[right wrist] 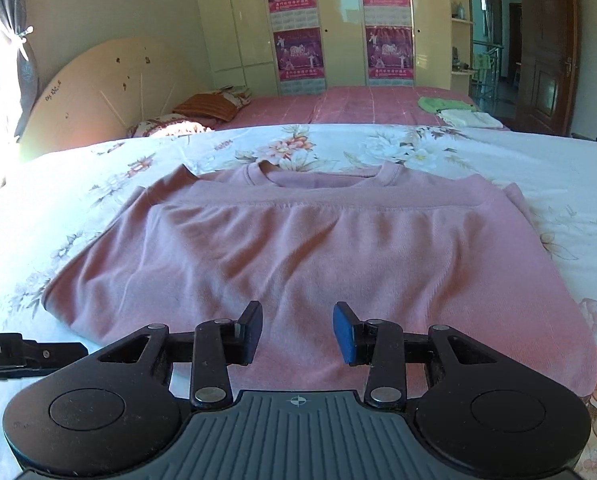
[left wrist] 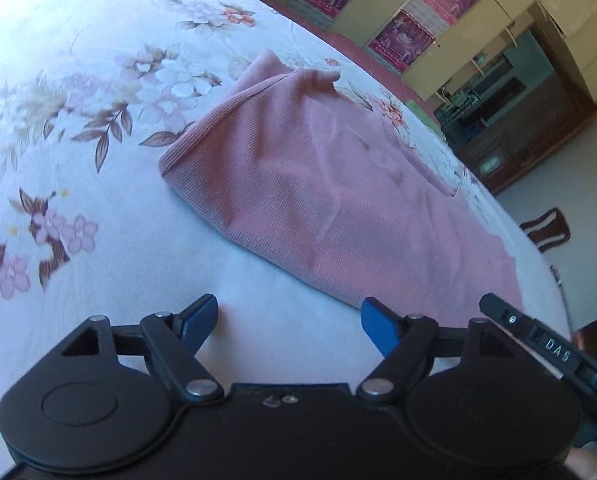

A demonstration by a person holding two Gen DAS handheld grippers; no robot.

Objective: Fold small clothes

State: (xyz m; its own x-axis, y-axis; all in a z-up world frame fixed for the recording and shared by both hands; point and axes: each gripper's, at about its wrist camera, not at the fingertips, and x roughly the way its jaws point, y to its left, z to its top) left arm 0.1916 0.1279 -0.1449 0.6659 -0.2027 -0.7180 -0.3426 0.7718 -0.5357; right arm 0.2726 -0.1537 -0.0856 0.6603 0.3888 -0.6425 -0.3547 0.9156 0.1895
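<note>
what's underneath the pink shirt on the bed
The pink shirt lies folded on the floral bedsheet, which shows all around it. Anything hidden between its folded layers cannot be seen.

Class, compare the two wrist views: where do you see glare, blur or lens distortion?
Right wrist view: sunlight blows out the left edge by the curtain; the pink top is sharp. Left wrist view: fisheye curves and tilts the floral bedsheet; flowers at left smear; the wardrobe bows.

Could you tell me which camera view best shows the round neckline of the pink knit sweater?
The right wrist view: the pink knit sweater lies square-on, its round neckline fully visible. The left wrist view shows the garment from the side, neckline hidden.
</note>
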